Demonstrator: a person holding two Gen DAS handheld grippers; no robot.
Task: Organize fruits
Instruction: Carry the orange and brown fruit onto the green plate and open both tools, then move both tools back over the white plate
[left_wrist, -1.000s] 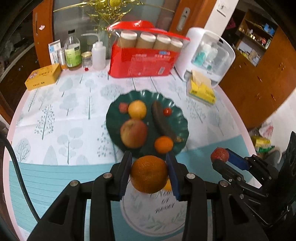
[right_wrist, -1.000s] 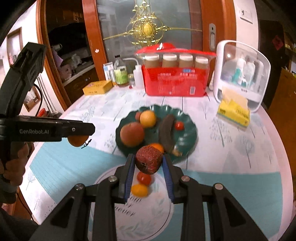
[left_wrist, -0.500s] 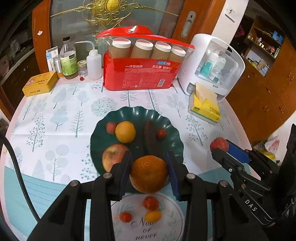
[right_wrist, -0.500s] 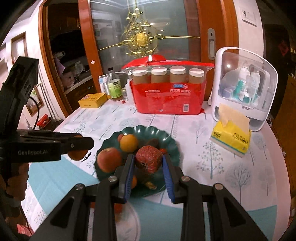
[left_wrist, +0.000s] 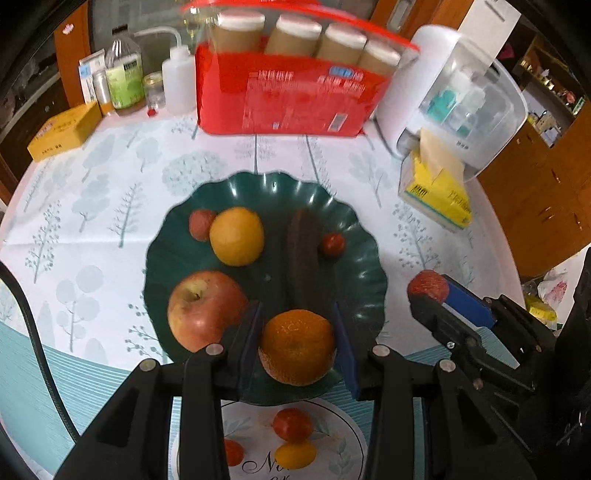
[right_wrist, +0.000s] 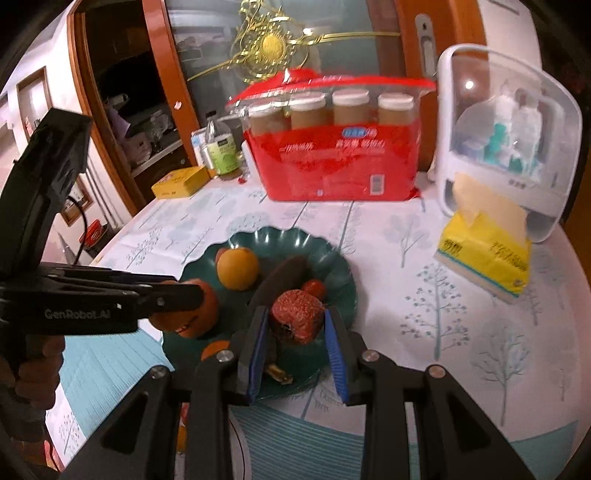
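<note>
Fruits partly gathered: red apple (left_wrist: 205, 310), yellow-orange citrus (left_wrist: 236, 236), dark overripe banana (left_wrist: 301, 251) and small red fruits lay on scalloped dark-green plate (left_wrist: 362, 236). Left gripper (left_wrist: 297, 345) pinched bumpy orange mandarin (left_wrist: 297, 347) over plate's near rim; right gripper (right_wrist: 295, 334) clamped rough red lychee-like fruit (right_wrist: 297, 314) above plate. Left on round white printed mat (left_wrist: 332, 435): three small tomatoes, one half hidden behind finger. Contact with plate: not discernible.
</note>
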